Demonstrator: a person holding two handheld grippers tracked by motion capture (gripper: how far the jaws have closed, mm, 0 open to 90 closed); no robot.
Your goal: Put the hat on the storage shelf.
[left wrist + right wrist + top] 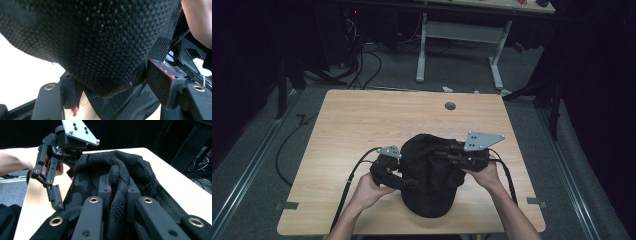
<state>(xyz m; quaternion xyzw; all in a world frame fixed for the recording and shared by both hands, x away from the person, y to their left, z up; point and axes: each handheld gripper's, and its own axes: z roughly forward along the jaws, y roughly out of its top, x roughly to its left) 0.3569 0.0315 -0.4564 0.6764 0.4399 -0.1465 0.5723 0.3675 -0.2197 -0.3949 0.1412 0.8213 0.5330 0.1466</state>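
A black cap [432, 175] with a mesh back lies on the wooden table [362, 120] near its front edge. My right gripper [439, 155] reaches in from the right and is shut on a twisted fold of the cap's mesh [117, 182]; in the right gripper view the pads pinch it from both sides. My left gripper [409, 182] sits at the cap's left edge. In the left gripper view its jaws stand apart with the cap's mesh and strap edge [100, 45] hanging between them. One of its fingers [55, 196] rests by the cap's rim.
A round cable hole [450, 106] is set in the table's far side. Beyond the table stands a white desk frame [462, 35], with cables [362, 65] on the floor. Bare wood lies to the left and behind the cap.
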